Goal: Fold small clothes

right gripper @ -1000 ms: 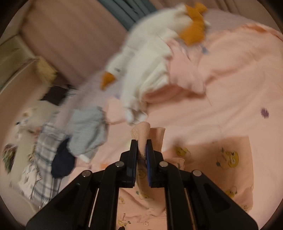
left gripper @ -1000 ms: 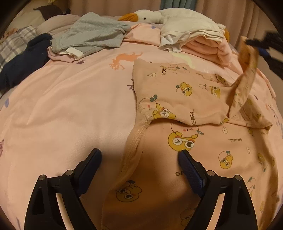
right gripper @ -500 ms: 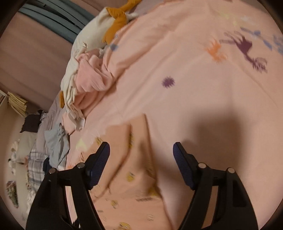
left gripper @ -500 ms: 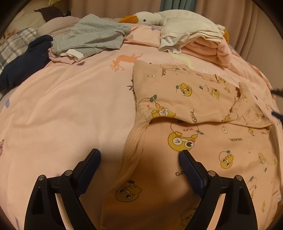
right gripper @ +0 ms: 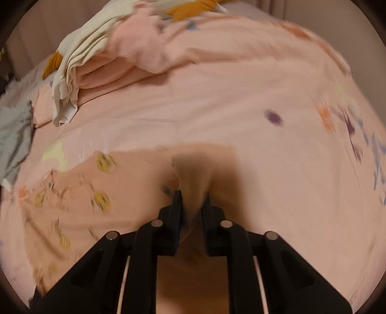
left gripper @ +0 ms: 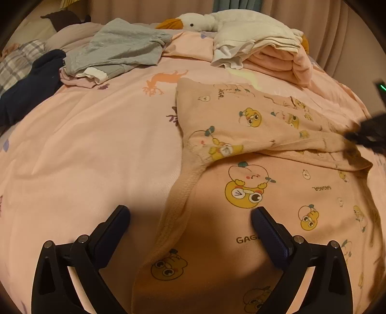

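Fabric bunches between the right gripper's (right gripper: 193, 200) closing jaws, a fold of the peach garment (left gripper: 277, 193) lying on the pink bed (left gripper: 96, 157). The left gripper (left gripper: 190, 222) hangs over its hem, opening, grasping nothing. Beyond lie grey clothes (left gripper: 120, 48) and a plush goose (left gripper: 193, 21).

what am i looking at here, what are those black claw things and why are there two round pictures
The black claws are two hand-held grippers, one in each of a person's hands. Each carries a wide-angle camera looking along its fingers, hence two round pictures.

Left picture: the left gripper hovers over a peach printed garment on a pink bed sheet; its jaws are opening, with nothing pinched. The right gripper appears as a dark blur at the garment's far corner.

Right picture: the right gripper is closing its jaws, with a fold of that garment between them.

Behind lie grey clothes, a dark garment, folded clothes and a goose toy.
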### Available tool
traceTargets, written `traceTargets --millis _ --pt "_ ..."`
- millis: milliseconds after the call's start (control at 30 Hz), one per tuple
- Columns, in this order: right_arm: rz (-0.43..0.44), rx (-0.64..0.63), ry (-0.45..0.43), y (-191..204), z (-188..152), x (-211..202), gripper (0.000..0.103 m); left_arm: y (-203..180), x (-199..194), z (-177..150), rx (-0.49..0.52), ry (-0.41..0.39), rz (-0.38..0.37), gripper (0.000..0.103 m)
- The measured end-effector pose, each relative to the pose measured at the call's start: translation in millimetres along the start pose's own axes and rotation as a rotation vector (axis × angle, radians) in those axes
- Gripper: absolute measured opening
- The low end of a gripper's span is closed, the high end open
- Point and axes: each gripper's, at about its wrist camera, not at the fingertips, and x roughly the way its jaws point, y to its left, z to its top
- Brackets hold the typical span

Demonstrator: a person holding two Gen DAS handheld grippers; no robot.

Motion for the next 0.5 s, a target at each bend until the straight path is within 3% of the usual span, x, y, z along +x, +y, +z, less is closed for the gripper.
traceTargets --millis 33,100,167,200,333,433,500 --pt "0.059 0.024 0.036 -19.4 -6.3 -6.6 0.016 -0.3 0.0 -0.3 0.002 -0.001 0.002 0.1" --pt "0.092 0.035 0.082 -39.1 -16.6 -14.1 0.02 0.5 -0.5 -0.8 -0.001 -0.006 -0.002 0.1" --pt "0.105 0.044 0.108 -57.3 -28.8 -24.4 0.034 0.8 -0.5 -0.9 -0.003 -0.007 -0.005 0.1" --pt "0.128 0.054 0.11 -60.9 -33.1 -28.2 0.036 0.9 -0.5 -1.1 -0.003 -0.008 -0.005 0.1" --pt "0.208 0.097 0.08 -66.0 -35.4 -48.2 0.04 1.5 -0.7 -1.5 -0.006 -0.01 -0.009 0.101" --pt "0.195 0.128 0.005 -62.3 -21.1 -52.6 0.062 1.5 -0.4 -1.0 -0.004 -0.008 -0.009 0.101" --pt "0.211 0.161 0.002 -61.5 -6.6 -38.0 0.062 1.3 -0.5 -1.4 -0.003 -0.007 -0.009 0.101"
